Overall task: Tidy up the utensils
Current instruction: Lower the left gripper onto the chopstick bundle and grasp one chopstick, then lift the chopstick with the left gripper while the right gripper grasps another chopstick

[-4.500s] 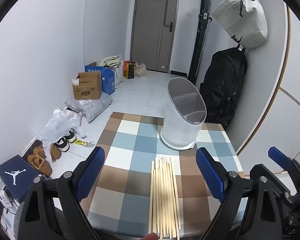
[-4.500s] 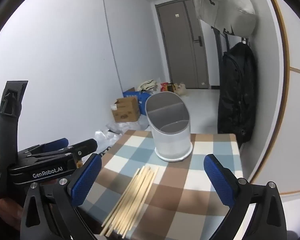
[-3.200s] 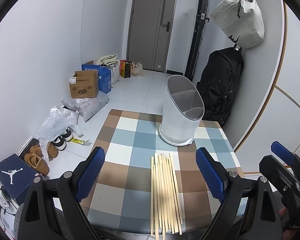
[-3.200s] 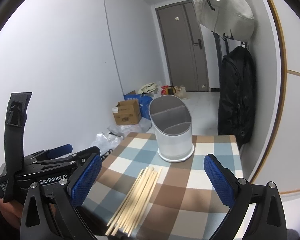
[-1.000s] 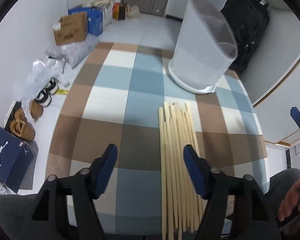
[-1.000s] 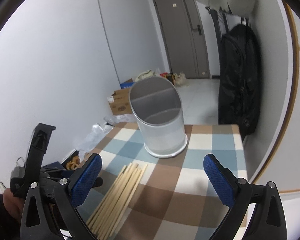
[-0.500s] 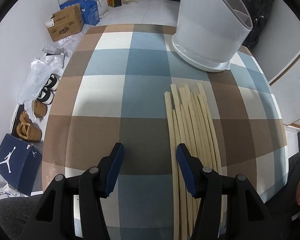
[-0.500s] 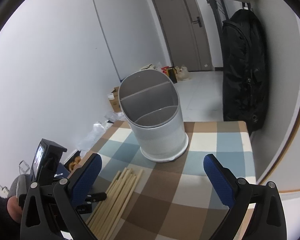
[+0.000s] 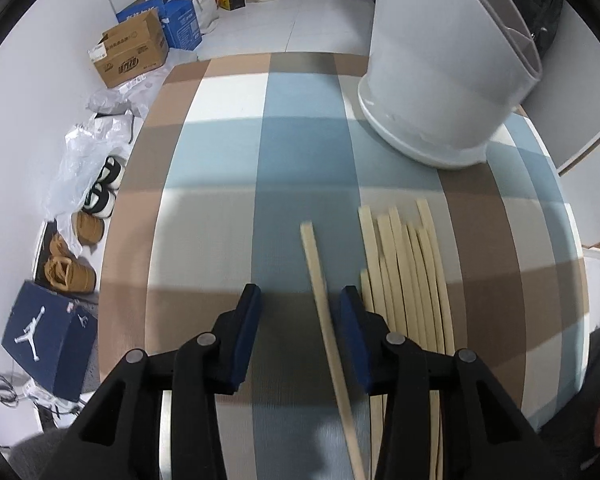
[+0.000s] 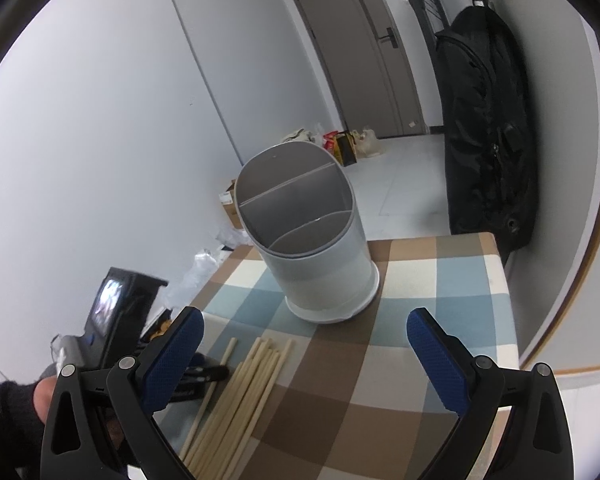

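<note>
in the left wrist view the left gripper point(image 9: 300, 300) sits at the lower middle of the frame, pointing steeply down at the checked tablecloth point(image 9: 220, 168). its two blue pads have just been closing and one single chopstick point(image 9: 320, 292) lies between them, close beside the right-hand pad and split off from the rest; a clear gap remains to the left-hand pad, so the claw is not clamped on it. whether the right-hand pad actually touches the stick cannot be told. the remaining bundle of chopsticks point(image 9: 408, 272) lies just to the right of that pad, in the lower right of the frame; about seven tips can be counted, side by side and roughly parallel, though the exact number is hard to tell where they overlap.

one white utensil holder point(image 9: 440, 80) stands upright at the upper right of that frame, well apart from the chopsticks. in the right wrist view its inside shows three compartments, split by grey dividers.

in the right wrist view the right gripper point(image 10: 304, 340) hangs above the table with its two blue pads spread wide and nothing between them; the holder shows in the gap farther off. a hand point(image 10: 46, 396) shows at the lower left edge.

on the floor at the left of the left wrist view are one brown cardboard box point(image 9: 130, 54), one dark blue shoebox point(image 9: 46, 336) and two tan shoes point(image 9: 70, 252).
</note>
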Available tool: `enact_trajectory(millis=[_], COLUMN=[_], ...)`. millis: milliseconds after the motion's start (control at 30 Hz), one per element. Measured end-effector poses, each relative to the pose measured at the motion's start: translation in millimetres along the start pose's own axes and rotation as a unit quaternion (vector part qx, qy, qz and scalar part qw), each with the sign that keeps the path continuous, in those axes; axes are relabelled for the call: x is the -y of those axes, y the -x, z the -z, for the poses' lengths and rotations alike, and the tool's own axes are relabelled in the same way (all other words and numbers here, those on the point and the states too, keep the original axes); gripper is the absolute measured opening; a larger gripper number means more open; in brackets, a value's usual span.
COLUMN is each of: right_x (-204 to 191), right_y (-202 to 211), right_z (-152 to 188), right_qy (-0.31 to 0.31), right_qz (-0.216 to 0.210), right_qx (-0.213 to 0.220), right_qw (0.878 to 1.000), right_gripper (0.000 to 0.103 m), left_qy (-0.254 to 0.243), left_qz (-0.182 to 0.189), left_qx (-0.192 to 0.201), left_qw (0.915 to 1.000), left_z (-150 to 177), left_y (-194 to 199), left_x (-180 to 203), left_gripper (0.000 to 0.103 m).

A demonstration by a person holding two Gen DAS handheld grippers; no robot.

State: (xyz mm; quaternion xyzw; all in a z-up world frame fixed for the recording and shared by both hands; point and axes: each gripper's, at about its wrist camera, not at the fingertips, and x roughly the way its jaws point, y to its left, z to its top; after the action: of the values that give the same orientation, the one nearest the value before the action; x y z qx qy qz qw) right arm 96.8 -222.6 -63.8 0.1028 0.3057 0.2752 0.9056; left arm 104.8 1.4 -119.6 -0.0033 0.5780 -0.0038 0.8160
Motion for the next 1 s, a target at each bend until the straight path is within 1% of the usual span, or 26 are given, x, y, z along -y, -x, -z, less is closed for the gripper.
enact_trajectory(millis=[133,200,267,300,433,533,567,600,667,700,733,767,867,933,1000], right_x=[7.3,10.0,11.8,12.8,12.4,10.6,9.4,8.5,7.6,7.3,6.9,5.9,0.8,-3.1,-7.1], right_y=[-0.6,-1.5,-3.2,-4.8,-12.2,-20.9,-23.5,-27.1,-32.6,-37.3,-40.2,-45.4,-58.3,-65.7,-77.1], right_z=[-1.7,-1.3,-0.9,-0.6,2.8,8.2,10.3,11.6,14.7,16.4,17.1,19.0,24.2,26.8,27.3], right_qy=[-0.016,-0.021,-0.025,-0.027,-0.027,-0.027,-0.028,-0.029,-0.034,-0.042,-0.047,-0.053,-0.058,-0.056,-0.056], right_qz=[-0.002,-0.002,-0.003,-0.005,-0.007,-0.011,-0.015,-0.019,-0.023,-0.026,-0.029,-0.034,-0.031,-0.023,-0.011], right_qx=[-0.002,-0.004,-0.009,-0.012,-0.031,-0.055,-0.064,-0.076,-0.091,-0.104,-0.112,-0.126,-0.157,-0.173,-0.189], right_qw=[1.000,1.000,1.000,1.000,0.999,0.998,0.997,0.997,0.995,0.993,0.992,0.990,0.985,0.983,0.980], right_gripper=[0.102,0.102,0.102,0.102,0.102,0.100,0.096,0.091,0.084,0.080,0.078,0.075,0.060,0.055,0.045], left_qy=[0.003,0.001,-0.002,0.000,0.020,0.038,0.043,0.047,0.061,0.076,0.081,0.089,0.106,0.118,0.133], left_qz=[0.004,0.001,0.010,0.017,0.051,0.075,0.087,0.096,0.115,0.114,0.117,0.126,0.140,0.149,0.162], left_qx=[-0.008,-0.006,-0.004,-0.005,-0.003,0.010,0.016,0.028,0.049,0.056,0.064,0.073,0.091,0.097,0.098], left_qw=[1.0000,1.0000,0.9999,0.9998,0.9985,0.9964,0.9952,0.9939,0.9903,0.9891,0.9877,0.9854,0.9802,0.9770,0.9728], left_z=[-10.0,-12.9,-14.5,-15.5,-17.2,-16.3,-15.7,-14.9,-13.6,-14.4,-14.2,-13.2,-17.2,-19.0,-22.4], left_y=[-4.7,-5.7,-6.2,-6.6,-6.6,-1.7,1.8,6.3,14.1,16.3,18.8,21.8,23.4,24.3,24.4], left_x=[-3.1,-3.6,-4.3,-5.5,-13.6,-18.6,-20.1,-22.1,-25.6,-26.1,-28.0,-31.6,-37.7,-43.2,-50.2], left_gripper=[0.035,0.029,0.008,0.004,0.002,0.002,0.002,0.002,0.002,0.002,0.002,0.002,0.002,0.002,0.002])
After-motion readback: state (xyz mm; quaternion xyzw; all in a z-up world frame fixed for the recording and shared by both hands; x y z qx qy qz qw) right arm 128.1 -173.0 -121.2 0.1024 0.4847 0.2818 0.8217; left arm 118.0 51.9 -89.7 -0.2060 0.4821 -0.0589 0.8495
